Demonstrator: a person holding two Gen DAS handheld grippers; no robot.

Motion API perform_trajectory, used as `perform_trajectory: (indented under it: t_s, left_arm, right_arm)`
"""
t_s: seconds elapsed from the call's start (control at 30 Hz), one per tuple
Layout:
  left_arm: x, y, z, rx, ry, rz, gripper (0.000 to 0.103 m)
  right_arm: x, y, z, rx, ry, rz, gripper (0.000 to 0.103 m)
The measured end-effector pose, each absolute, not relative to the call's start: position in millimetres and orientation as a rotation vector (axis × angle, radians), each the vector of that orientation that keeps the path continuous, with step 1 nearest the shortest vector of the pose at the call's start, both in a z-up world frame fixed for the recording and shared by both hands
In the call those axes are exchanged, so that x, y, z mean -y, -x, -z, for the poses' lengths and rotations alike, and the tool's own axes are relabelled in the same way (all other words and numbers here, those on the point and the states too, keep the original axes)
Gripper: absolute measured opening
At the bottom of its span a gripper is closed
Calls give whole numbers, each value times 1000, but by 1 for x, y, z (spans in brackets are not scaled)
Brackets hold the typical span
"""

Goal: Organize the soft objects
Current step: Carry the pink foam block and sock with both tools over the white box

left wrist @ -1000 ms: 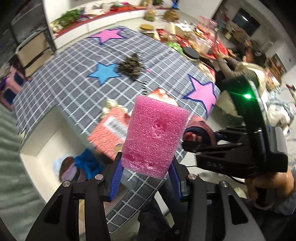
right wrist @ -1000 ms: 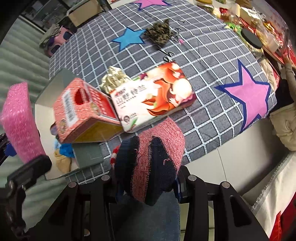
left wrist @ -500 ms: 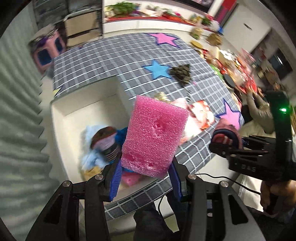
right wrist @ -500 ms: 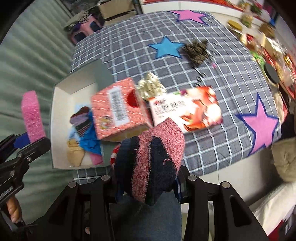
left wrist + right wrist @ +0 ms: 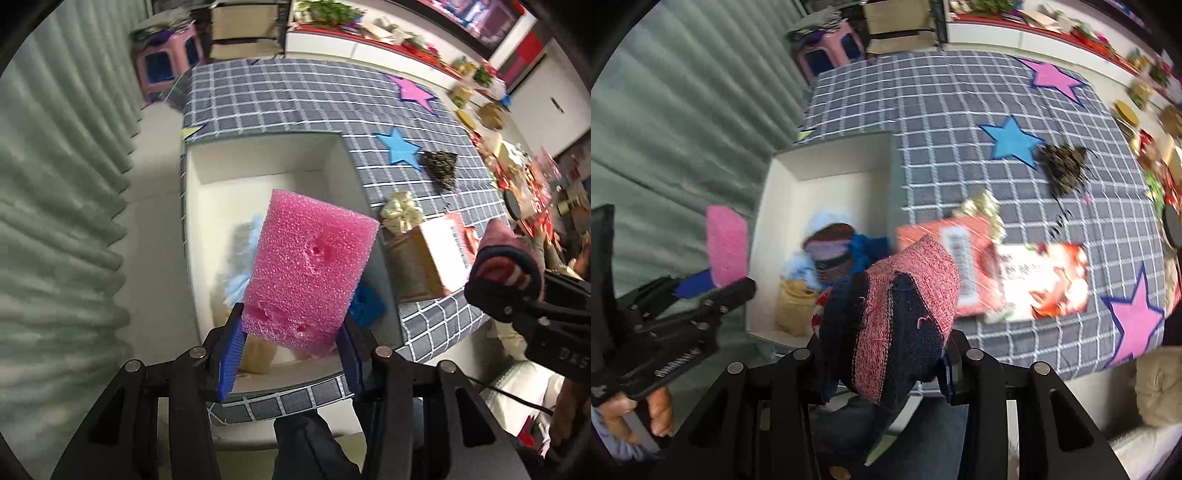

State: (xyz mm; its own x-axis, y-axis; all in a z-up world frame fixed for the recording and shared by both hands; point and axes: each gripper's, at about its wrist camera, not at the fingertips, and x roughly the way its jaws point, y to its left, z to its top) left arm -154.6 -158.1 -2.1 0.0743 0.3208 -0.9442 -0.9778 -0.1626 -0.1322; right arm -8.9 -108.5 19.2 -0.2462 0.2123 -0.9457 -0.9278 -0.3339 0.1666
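Observation:
My left gripper is shut on a pink foam sponge and holds it above the white open box set at the table's near left corner. The sponge also shows in the right wrist view, left of the box. My right gripper is shut on a rolled red-and-navy sock, held near the table's front edge; it shows in the left wrist view at the right. Inside the box lie a blue cloth, a striped rolled sock and a tan bundle.
On the grey checked tablecloth stand a red tissue box, a printed tissue pack, a gold bow and a dark tinsel tree. A green curtain hangs at the left. A pink stool stands behind.
Both grippers have swung left. The sponge now hangs over the box instead of over the tissue boxes. The sock has come nearer the box. Both grips are unchanged.

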Motion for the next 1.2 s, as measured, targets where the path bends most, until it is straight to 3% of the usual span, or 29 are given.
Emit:
perform_trajectory:
  t_s: [0.47,1.2]
  left_arm:
    - [144,179,13,-794,1201,-1452,50]
    - [85,194,22,-793,1228,-1495,50]
  right_arm:
    - [80,75,-11,-974,1253,-1795,43]
    - [28,96,3,-961,1322,-1777,43]
